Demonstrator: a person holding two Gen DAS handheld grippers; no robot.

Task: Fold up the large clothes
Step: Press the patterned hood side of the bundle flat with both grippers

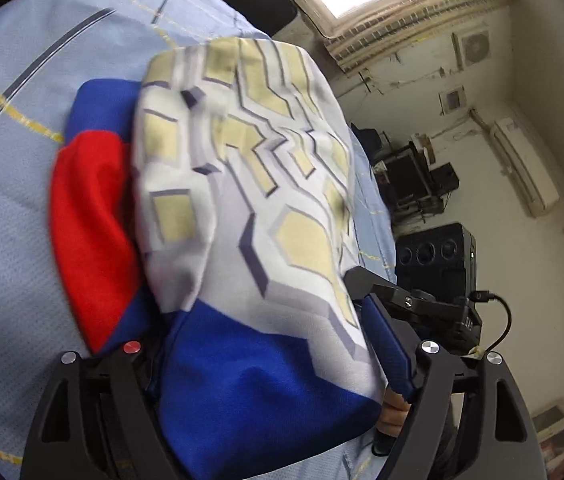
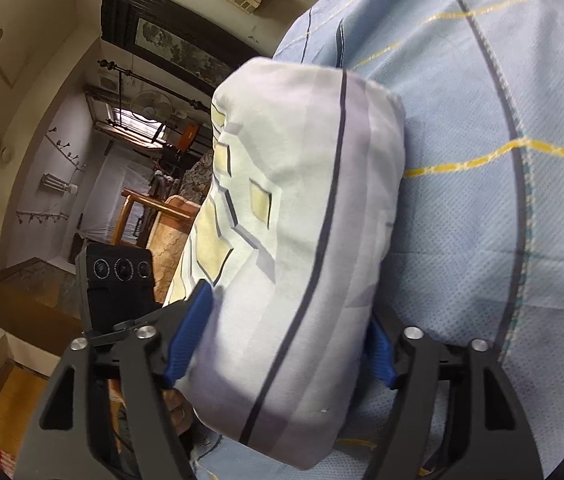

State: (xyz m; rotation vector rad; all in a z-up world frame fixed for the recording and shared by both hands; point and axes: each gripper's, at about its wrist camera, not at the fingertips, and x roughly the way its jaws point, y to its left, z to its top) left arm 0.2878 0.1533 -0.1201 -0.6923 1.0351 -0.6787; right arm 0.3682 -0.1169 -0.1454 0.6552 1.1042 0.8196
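Both grippers, left gripper (image 1: 265, 364) and right gripper (image 2: 282, 344), are standing spread around the folded bundle (image 2: 302, 240); unpinched, its layers could be slipping open.

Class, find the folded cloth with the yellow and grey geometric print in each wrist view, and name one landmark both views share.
Left wrist: the patterned cloth fills the centre, lying over blue and red fabric.
Right wrist: the patterned cloth is central, between the fingers.
Shared landmark: the light blue sheet with yellow lines.
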